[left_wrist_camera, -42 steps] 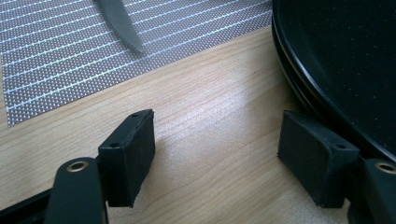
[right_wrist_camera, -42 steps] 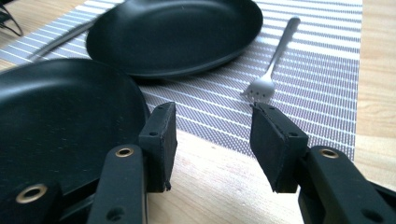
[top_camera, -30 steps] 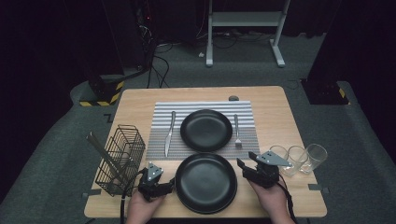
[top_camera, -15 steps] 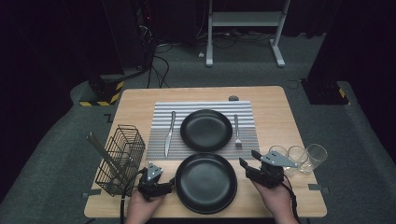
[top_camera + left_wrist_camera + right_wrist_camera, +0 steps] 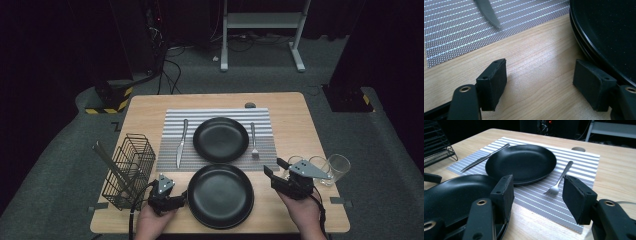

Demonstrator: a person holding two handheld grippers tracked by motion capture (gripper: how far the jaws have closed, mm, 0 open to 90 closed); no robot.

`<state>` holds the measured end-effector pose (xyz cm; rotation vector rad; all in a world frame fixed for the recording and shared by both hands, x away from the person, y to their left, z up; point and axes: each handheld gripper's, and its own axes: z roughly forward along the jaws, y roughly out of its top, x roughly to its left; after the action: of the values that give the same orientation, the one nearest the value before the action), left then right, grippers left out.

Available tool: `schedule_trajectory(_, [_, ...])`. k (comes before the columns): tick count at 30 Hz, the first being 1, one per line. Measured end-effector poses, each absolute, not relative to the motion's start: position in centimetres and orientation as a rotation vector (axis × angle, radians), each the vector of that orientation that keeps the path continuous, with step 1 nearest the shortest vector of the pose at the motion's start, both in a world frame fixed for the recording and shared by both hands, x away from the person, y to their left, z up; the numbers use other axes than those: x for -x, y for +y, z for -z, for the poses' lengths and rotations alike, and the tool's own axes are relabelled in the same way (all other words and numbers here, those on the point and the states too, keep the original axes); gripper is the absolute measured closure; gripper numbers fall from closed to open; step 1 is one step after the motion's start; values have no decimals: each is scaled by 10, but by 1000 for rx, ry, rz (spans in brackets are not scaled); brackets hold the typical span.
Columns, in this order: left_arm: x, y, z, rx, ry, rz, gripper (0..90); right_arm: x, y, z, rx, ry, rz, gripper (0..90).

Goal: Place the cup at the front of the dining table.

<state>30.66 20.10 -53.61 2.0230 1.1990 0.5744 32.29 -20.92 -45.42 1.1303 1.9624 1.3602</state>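
Presently, left tongs stand spread at the near black plate's left rim on the surface, gripping nothing. Right tongs likewise spread, raised just beside its right rim, near the fork.

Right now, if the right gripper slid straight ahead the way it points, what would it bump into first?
Probably the fork. The right gripper is open, and the fork's tines lie just ahead between its jaws on the striped placemat. Depth is hard to judge, so it might pass above.
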Motion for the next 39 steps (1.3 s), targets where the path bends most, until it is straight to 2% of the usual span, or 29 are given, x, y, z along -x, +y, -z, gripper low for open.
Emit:
schedule_trajectory(16, [-307, 201, 536, -2024, 1196, -576, 273, -320, -240, 445, -1167, 1866, -1360, 442])
schedule_trajectory(39, [-309, 201, 536, -2026, 1194, -575, 276, -325, -254, 467, -1204, 1854, -1278, 603])
